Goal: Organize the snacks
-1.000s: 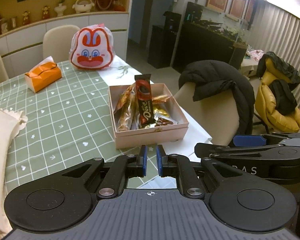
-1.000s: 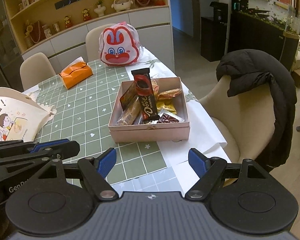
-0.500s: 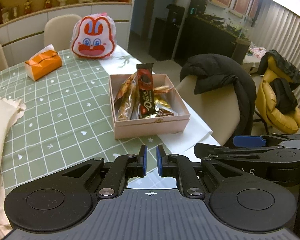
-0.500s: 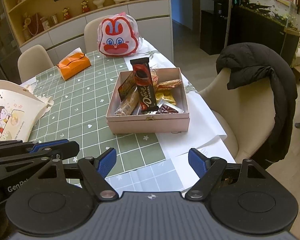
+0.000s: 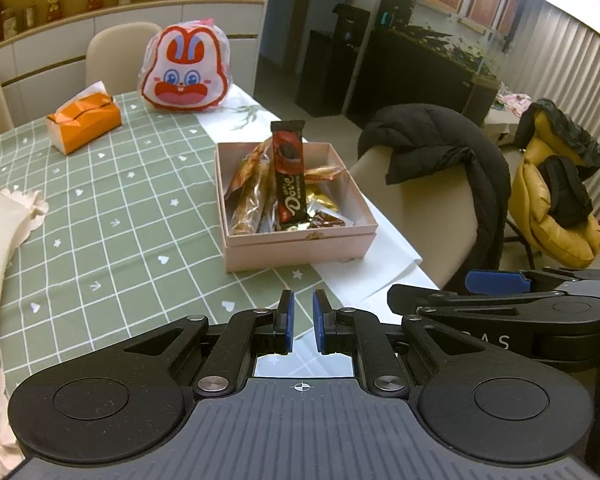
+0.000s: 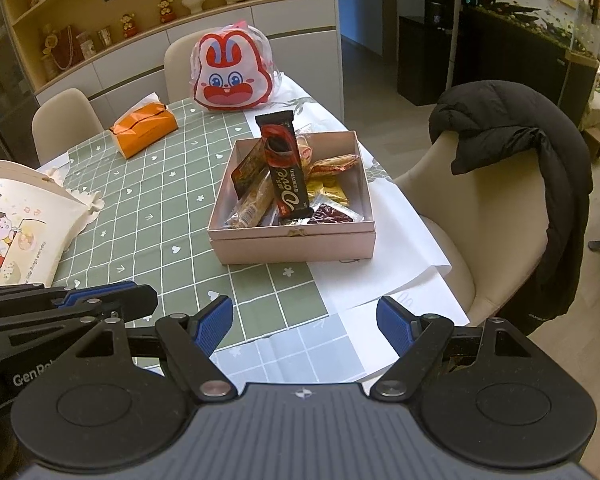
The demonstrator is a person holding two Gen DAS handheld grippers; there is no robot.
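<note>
A pink open box [image 5: 300,242] [image 6: 292,242] stands near the table's right edge and holds several wrapped snacks. A dark Dove chocolate bar [image 5: 289,176] [image 6: 284,168] leans upright in it, above orange, gold and brown packets. My left gripper [image 5: 301,322] hovers over the table's near edge, short of the box, its blue pads nearly together with nothing between them. My right gripper [image 6: 305,326] is wide open and empty, also short of the box. Each gripper shows at the side of the other's view.
A red and white rabbit bag [image 5: 185,74] and an orange tissue box [image 5: 83,122] stand at the far end of the green checked cloth [image 5: 100,208]. A cream printed bag [image 6: 16,220] lies at the left. A chair with a black jacket [image 6: 512,184] stands right of the table.
Both grippers have drawn back a little from the box and risen slightly. Their jaw openings are unchanged. The snacks in the box have not moved.
</note>
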